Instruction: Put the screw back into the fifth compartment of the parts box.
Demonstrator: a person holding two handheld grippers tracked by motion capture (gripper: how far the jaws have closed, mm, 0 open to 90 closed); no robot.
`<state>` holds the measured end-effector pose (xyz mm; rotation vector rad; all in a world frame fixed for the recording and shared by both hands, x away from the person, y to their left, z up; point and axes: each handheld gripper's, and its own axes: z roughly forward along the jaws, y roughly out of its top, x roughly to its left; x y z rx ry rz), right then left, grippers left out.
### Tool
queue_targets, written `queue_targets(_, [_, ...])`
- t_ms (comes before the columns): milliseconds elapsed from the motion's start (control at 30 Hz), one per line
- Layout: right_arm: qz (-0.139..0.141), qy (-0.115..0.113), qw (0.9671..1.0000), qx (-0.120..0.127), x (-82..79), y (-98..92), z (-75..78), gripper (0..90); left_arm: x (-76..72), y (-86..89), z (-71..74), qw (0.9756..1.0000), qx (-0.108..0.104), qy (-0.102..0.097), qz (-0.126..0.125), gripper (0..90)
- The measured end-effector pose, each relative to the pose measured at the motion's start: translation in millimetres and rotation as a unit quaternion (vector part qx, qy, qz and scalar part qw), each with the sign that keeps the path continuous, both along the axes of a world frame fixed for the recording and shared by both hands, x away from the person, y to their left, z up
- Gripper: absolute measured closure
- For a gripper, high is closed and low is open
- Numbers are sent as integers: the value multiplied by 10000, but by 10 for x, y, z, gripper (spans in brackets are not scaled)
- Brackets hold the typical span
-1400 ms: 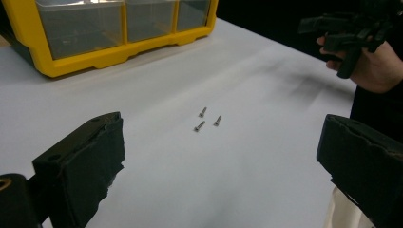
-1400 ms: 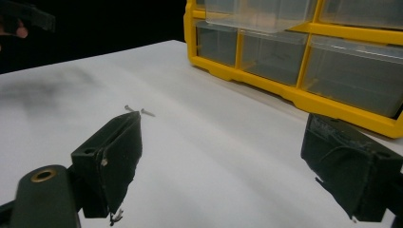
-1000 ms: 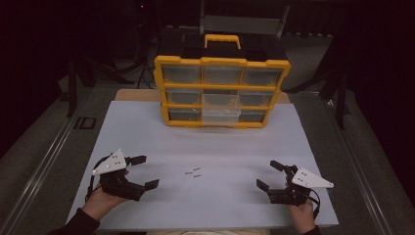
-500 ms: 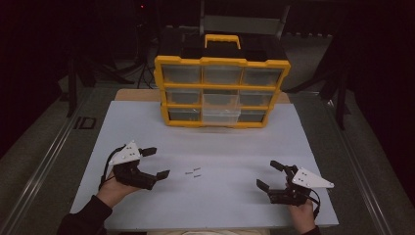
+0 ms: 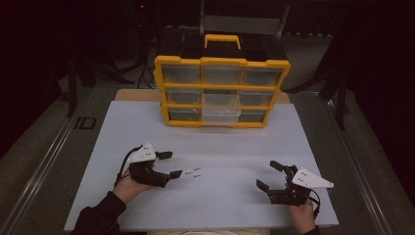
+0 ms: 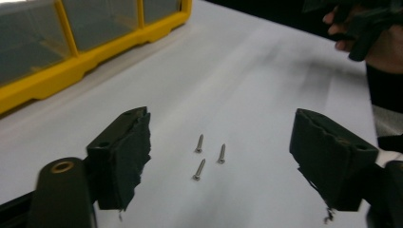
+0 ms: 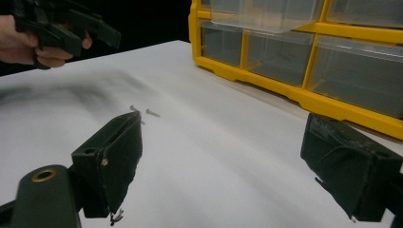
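Three small silver screws (image 5: 194,172) lie close together on the white board (image 5: 220,147); the left gripper view has them (image 6: 208,156) just ahead of the jaws. My left gripper (image 5: 171,164) sits right beside them on their left and points at them. It is open (image 6: 219,116), its jaws have just been closing, and nothing is gripped between the pads. My right gripper (image 5: 268,175) rests open near the front right of the board, with nothing between its jaws (image 7: 223,121).
A yellow organizer (image 5: 222,93) with clear drawers stands at the back of the board; its bottom middle drawer (image 5: 221,115) is pulled out a little. The board's front edge runs just behind both hands.
My left gripper has moved right and slightly down, up to the screws, and its jaws have narrowed. The right gripper has stayed put.
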<state>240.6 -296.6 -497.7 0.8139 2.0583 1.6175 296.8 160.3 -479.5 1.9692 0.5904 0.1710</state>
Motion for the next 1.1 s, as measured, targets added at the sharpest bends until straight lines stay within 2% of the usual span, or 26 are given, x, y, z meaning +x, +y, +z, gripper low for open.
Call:
queue_targets(33, [10,9,10000,9,0,1,0,137,34,-64,-78,9999,95,105,-35,285])
queue_targets(67, [10,7,10000,5,-1,1,1,137,42,-79,-97,9998,121,140,-47,290])
queue_targets(200, [13,8,10000,12,-1,0,1,137,57,-96,-128,9997,154,166,-92,358])
queue_targets(233, [18,12,10000,12,0,1,0,138,87,-124,-178,9993,265,255,-105,396])
queue_targets(333, [22,12,10000,11,-2,4,0,138,115,-158,-233,9983,409,372,-184,453])
queue_targets(400, [26,13,10000,14,-3,3,1,138,131,-186,-273,9974,519,440,-229,466])
queue_targets(567, [28,20,10000,21,0,0,0,138,183,-243,-356,9956,730,525,-257,531])
queue_targets(800, [28,17,10000,21,0,-2,0,138,254,-325,-442,9943,801,601,-352,610])
queue_targets(1100, [40,28,10000,30,-1,-7,0,139,344,-397,-537,9928,930,699,-283,656])
